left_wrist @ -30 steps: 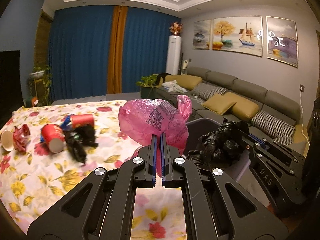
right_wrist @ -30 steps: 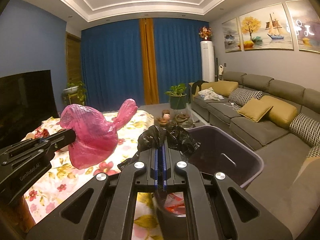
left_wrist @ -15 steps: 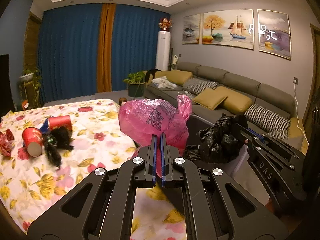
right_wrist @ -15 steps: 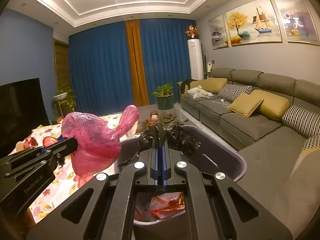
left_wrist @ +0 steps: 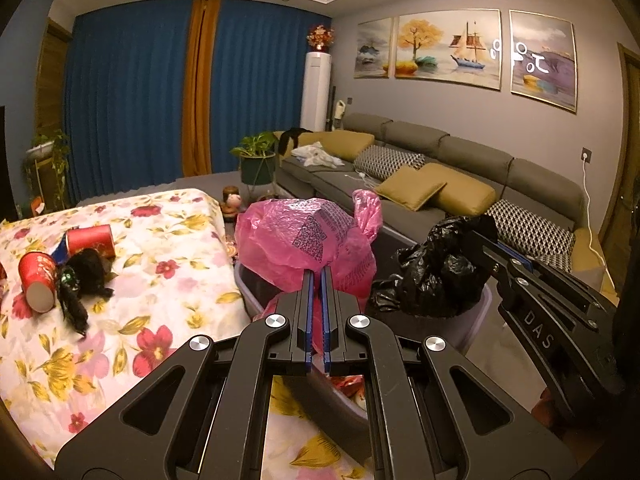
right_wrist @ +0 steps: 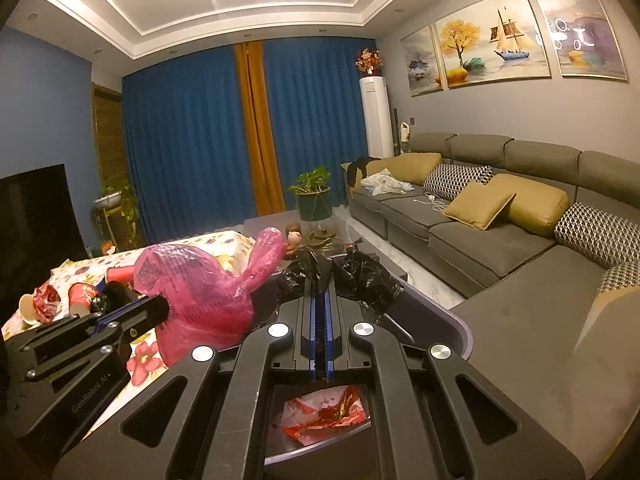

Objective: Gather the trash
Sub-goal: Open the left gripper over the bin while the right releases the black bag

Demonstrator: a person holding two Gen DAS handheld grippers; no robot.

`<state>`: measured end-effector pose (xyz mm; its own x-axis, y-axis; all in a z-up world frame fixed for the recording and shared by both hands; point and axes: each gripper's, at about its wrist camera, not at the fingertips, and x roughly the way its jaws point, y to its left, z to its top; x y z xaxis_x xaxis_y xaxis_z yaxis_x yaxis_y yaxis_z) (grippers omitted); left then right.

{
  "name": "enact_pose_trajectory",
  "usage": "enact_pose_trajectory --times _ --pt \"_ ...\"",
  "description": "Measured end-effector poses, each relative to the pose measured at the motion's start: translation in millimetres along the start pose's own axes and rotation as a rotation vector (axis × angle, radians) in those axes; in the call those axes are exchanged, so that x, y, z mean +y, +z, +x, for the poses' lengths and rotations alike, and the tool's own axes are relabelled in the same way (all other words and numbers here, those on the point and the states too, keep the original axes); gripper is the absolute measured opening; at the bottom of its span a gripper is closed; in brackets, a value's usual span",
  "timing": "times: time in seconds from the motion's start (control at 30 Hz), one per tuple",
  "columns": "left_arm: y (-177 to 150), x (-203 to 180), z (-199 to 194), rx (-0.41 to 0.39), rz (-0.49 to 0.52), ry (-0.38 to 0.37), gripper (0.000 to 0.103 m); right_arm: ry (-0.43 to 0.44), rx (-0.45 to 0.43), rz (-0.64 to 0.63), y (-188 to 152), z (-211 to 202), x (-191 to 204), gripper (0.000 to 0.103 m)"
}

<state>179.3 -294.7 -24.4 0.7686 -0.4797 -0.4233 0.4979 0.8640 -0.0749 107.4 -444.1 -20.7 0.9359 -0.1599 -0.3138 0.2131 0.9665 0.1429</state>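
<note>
My left gripper (left_wrist: pixel 317 276) is shut on a crumpled pink plastic bag (left_wrist: pixel 304 240), which hangs over the near left edge of a purple trash bin (left_wrist: pixel 250 290). My right gripper (right_wrist: pixel 320 284) is shut on a crumpled black plastic bag (right_wrist: pixel 356 276) held above the same purple bin (right_wrist: pixel 452 320). Red wrappers (right_wrist: pixel 326 412) lie at the bottom of the bin. From the right wrist view the pink bag (right_wrist: pixel 192 292) and the left gripper (right_wrist: pixel 160 308) sit at the left; from the left wrist view the black bag (left_wrist: pixel 436 272) is at the right.
A table with a floral cloth (left_wrist: pixel 168 280) carries red paper cups (left_wrist: pixel 36 280), another red cup (left_wrist: pixel 90 240) and a black crumpled bag (left_wrist: pixel 82 276). A grey sofa (right_wrist: pixel 500 216) with cushions runs along the right wall. A potted plant (right_wrist: pixel 314 196) stands by blue curtains.
Both grippers have moved right from over the table to over the purple bin, carrying the pink and black bags. The bin's inside with red wrappers has come into view.
</note>
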Motion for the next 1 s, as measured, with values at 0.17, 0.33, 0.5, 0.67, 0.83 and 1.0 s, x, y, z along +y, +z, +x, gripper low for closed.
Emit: enact_pose_trajectory --times 0.17,0.33,0.5,0.67,0.83,1.0 --pt "-3 1 8 0.011 0.000 -0.009 0.003 -0.006 -0.001 0.001 1 3 -1 0.004" --pt "-5 1 14 0.024 -0.004 -0.024 0.003 -0.005 0.005 0.003 1 7 -3 0.004" --pt "-6 2 19 0.039 -0.008 -0.036 0.003 -0.002 0.011 0.006 2 8 -4 0.004" --pt "-6 3 21 0.037 -0.011 -0.049 0.003 -0.001 0.018 0.006 2 9 -5 0.004" --pt "-8 3 24 0.047 -0.008 -0.054 0.004 0.000 0.029 0.016 1 11 -7 0.008" --pt "-10 4 25 0.055 -0.003 -0.048 0.018 -0.006 0.022 0.020 1 10 -8 0.037"
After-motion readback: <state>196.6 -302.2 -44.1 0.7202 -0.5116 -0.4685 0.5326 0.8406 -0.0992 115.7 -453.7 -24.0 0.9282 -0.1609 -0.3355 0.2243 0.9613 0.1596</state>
